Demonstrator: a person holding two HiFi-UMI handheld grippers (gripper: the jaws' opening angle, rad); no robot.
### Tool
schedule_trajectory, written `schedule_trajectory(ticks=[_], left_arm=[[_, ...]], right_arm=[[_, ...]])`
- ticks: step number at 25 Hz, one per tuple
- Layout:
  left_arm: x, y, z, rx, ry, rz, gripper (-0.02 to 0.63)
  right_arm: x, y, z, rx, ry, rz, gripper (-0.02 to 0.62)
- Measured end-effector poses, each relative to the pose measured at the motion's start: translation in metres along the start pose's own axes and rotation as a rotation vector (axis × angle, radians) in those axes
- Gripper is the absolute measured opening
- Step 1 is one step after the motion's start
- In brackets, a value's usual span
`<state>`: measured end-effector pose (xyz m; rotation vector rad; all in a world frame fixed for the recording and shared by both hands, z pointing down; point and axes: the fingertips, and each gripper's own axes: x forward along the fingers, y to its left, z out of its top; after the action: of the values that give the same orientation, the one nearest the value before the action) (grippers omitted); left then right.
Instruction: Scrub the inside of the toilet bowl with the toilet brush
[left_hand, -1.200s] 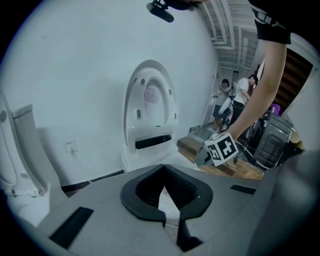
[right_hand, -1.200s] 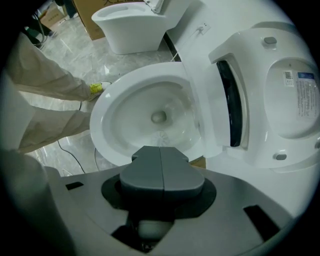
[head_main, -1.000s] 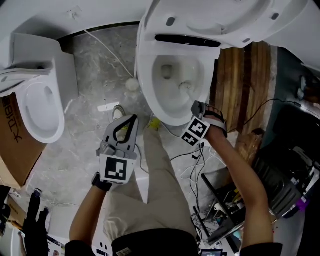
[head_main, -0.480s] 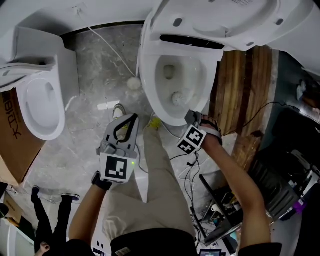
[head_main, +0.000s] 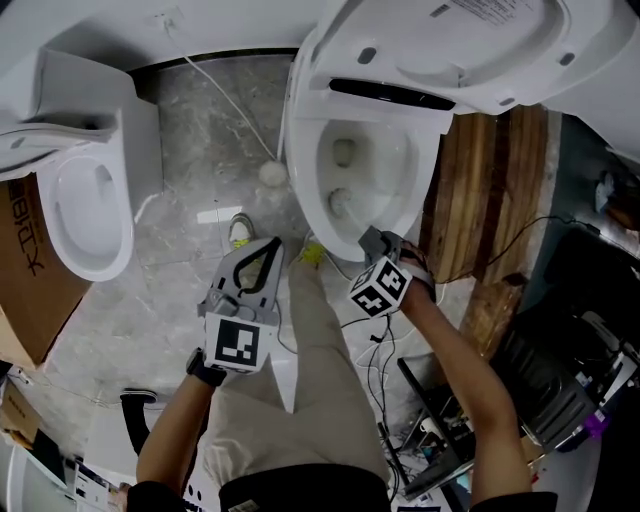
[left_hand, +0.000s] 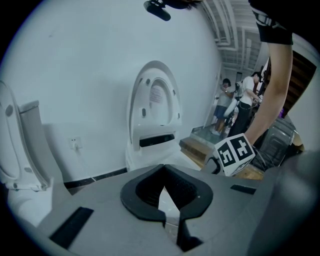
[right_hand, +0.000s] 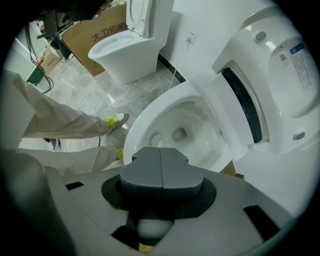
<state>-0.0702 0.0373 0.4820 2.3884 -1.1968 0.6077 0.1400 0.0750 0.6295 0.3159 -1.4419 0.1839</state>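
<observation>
My right gripper has its jaws clamped shut on the toilet brush, whose head sits inside the toilet bowl near the front rim. Only the right gripper view shows the white handle. The left gripper is closed and empty over open floor.

Toilet brush inside toilet bowl

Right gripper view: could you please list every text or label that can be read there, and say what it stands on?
cardboard box: Chinese characters, starting "大"; the rest is too blurred to read.
label on the raised toilet lid: print too small to read.
No other text shows.
</observation>
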Motion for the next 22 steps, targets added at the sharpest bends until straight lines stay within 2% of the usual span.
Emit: schedule_trajectory(ticks=[10, 22], left_arm=[[0.001, 0.003, -0.007, 0.000, 0.010, 0.003, 0.018], [0.007, 0.013, -0.018, -0.037, 0.020, 0.028, 0.018]], right_arm=[[0.008, -0.035, 0.043, 0.034, -0.094, -0.059, 0.156], [0.032, -0.089, 0.073, 0.115, -0.142, -0.114, 0.156]])
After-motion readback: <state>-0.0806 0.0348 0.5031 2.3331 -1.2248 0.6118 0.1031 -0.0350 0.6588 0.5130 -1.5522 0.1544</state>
